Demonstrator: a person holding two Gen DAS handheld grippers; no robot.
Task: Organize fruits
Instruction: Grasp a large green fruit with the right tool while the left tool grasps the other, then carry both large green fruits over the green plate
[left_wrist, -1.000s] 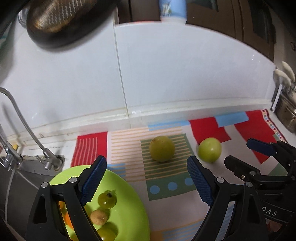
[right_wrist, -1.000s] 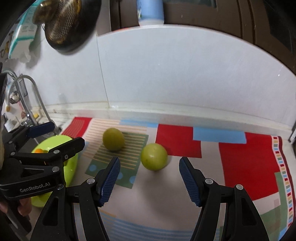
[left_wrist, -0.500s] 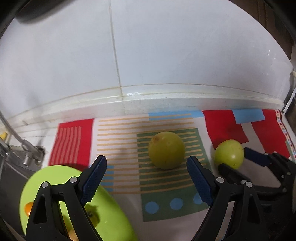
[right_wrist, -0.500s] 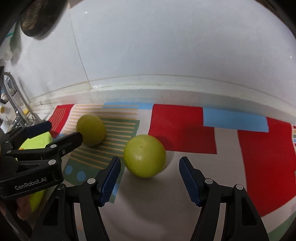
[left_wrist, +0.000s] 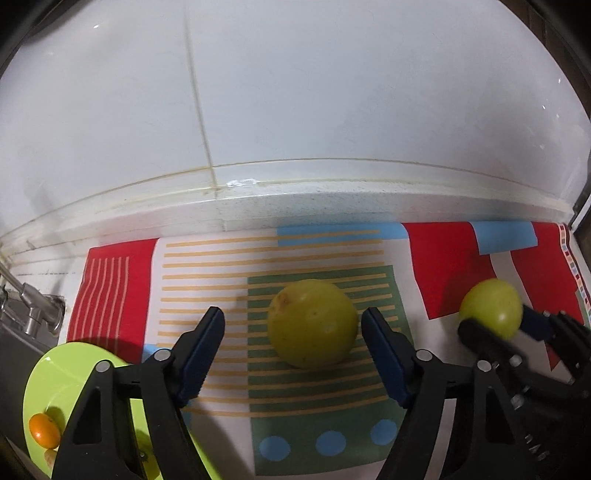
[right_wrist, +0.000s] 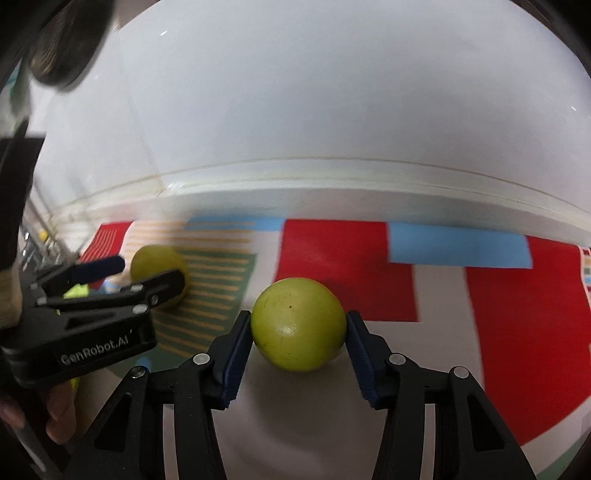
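Note:
Two yellow-green round fruits lie on a patterned mat (left_wrist: 207, 280). The larger fruit (left_wrist: 312, 323) sits between the fingers of my left gripper (left_wrist: 291, 330), whose jaws are closing. A gap still shows at the left pad (left_wrist: 205, 349), and the right pad is almost at the skin. The smaller fruit (right_wrist: 299, 323) is between the closing jaws of my right gripper (right_wrist: 297, 326), with both blue pads touching its sides. The left wrist view shows that smaller fruit (left_wrist: 491, 308) and the right gripper (left_wrist: 500, 326) at its right edge.
A lime-green plate (left_wrist: 55, 373) holding a small orange fruit (left_wrist: 44, 430) sits at the mat's left end, beside a metal faucet (left_wrist: 35, 314). A white tiled wall (left_wrist: 295, 110) and its ledge run close behind the mat. A hand (right_wrist: 59, 406) holds the left gripper.
Both grippers have come forward and down over the fruits. Both pairs of jaws have narrowed, and the right pads have come up against the smaller fruit.

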